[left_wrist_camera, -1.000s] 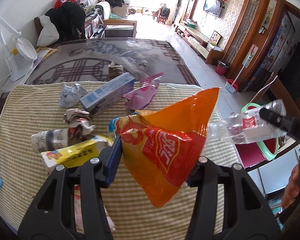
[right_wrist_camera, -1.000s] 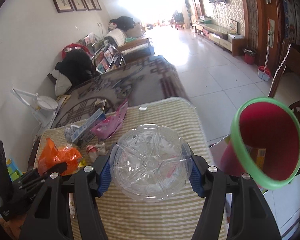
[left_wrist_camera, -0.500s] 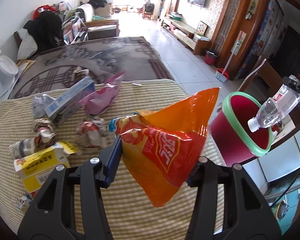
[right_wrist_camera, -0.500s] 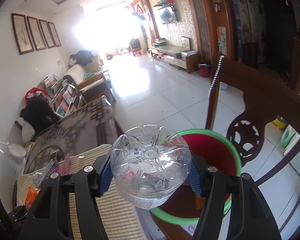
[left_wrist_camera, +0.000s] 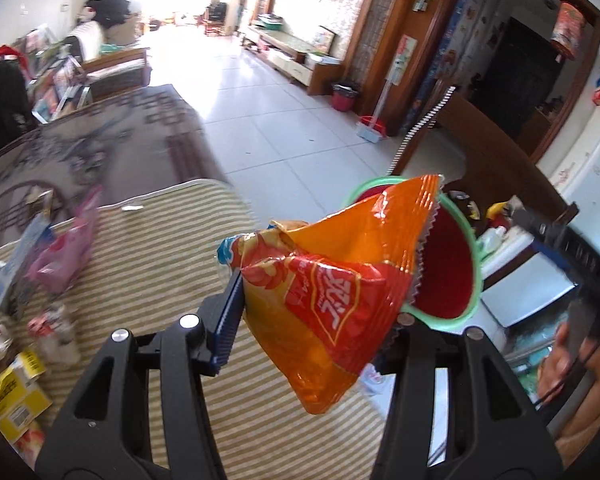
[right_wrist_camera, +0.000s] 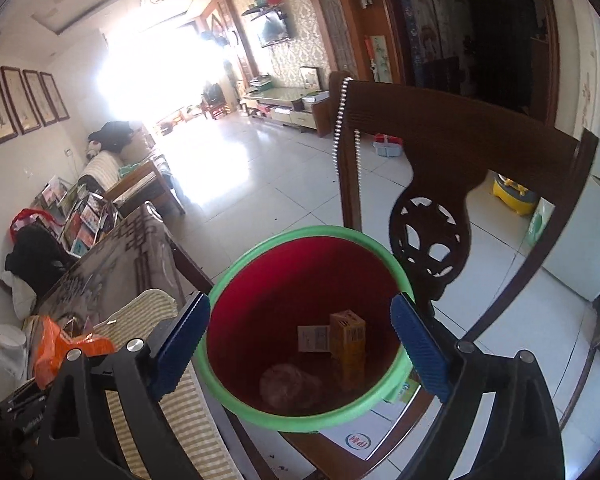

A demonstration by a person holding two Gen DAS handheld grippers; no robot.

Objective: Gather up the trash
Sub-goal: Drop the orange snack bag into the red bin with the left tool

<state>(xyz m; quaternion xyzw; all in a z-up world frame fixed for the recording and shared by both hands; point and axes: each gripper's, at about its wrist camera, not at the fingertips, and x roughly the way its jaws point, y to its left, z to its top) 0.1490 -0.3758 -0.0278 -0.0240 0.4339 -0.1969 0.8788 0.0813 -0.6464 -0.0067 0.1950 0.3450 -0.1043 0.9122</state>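
Observation:
My left gripper (left_wrist_camera: 314, 320) is shut on an orange snack bag (left_wrist_camera: 340, 280), which hangs over the right edge of the striped table. Just beyond the bag stands the red bin with its green rim (left_wrist_camera: 476, 276). My right gripper (right_wrist_camera: 300, 344) hovers over the bin's green rim (right_wrist_camera: 300, 420); its jaws are opening and nothing is between them. A yellow carton (right_wrist_camera: 348, 340), a white carton (right_wrist_camera: 312, 338) and a blurred roundish thing (right_wrist_camera: 288, 386) lie in the bin. The orange bag (right_wrist_camera: 60, 348) also shows at the left of the right wrist view.
More trash lies on the striped tablecloth (left_wrist_camera: 160, 280): a pink bag (left_wrist_camera: 66, 256), a blue and white box (left_wrist_camera: 20, 260), a yellow carton (left_wrist_camera: 12, 396) and crumpled pieces. A dark wooden chair back (right_wrist_camera: 440, 152) rises behind the bin. A person's hand (left_wrist_camera: 560, 368) shows at the right.
My right gripper carried the clear bottle over the bin and opened; the bottle is no longer between its jaws. My left gripper moved right toward the bin with the orange bag.

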